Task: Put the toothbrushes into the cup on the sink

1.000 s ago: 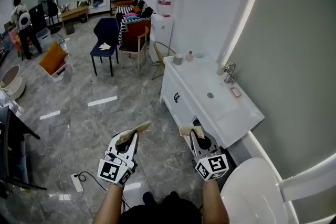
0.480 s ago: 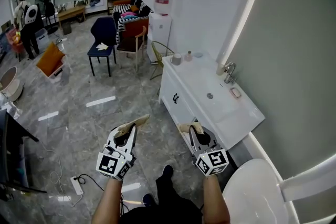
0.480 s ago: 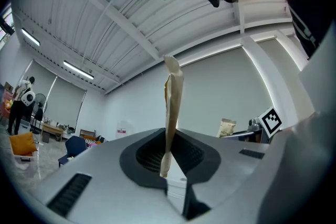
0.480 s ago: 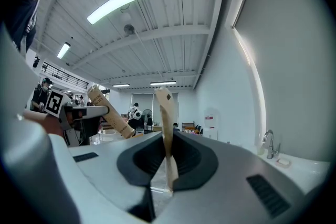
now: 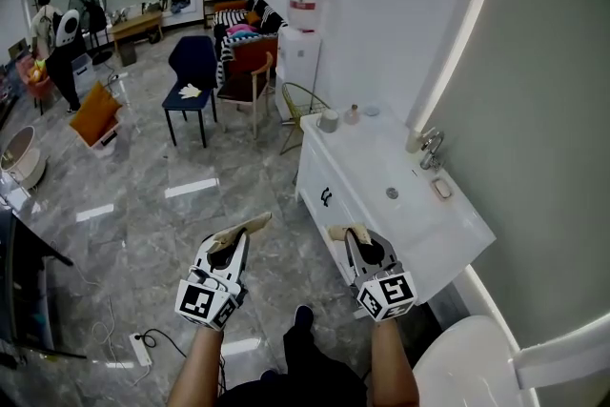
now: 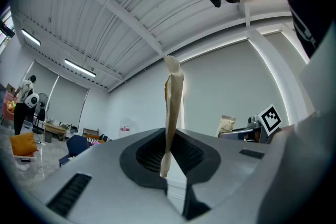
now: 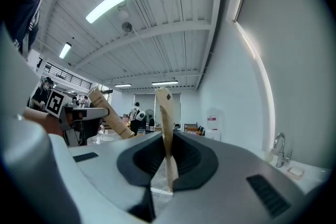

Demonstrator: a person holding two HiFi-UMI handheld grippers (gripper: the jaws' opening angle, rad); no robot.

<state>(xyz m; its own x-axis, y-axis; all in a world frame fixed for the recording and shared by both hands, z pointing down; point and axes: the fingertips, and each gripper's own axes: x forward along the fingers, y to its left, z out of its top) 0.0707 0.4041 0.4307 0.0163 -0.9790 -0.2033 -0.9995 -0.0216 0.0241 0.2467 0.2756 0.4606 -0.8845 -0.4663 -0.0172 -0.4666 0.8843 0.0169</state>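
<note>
1. Left tool (image 5: pixel 241 236): jaws together on the left toothbrush (image 6: pixel 172 107), a long flat item in a tan paper wrapper. In the left gripper view the wrapper stands up out of the jaw gap. In the head view its free end points far and to the right.
2. Right tool (image 5: pixel 355 238): jaws clamped on the right toothbrush (image 7: pixel 166 134), which has the same tan wrapper. Its long axis rises from the jaw gap, with the upper end clear of the pads.
3. Cup (image 5: pixel 328 120): small, grey and upright, at the far left corner of the table (image 5: pixel 367 162). A small bottle (image 5: pixel 353 113) stands just to its right.
4. Sink (image 5: pixel 405 200): a white basin set in the table, with the faucet (image 5: pixel 431 146) at its far right edge. No toothbrush is in the cup yet.
5. Governing relation: the cup lies far from both tools, well apart from them, beyond the near edge of the table.
   - The right tool is beside the near left edge of the table and is judged the nearer.
   - The left tool is over the floor (image 5: pixel 152 205), farther to the left.
   - Each toothbrush likely needs its long axis tipped upright over the cup mouth.
</note>
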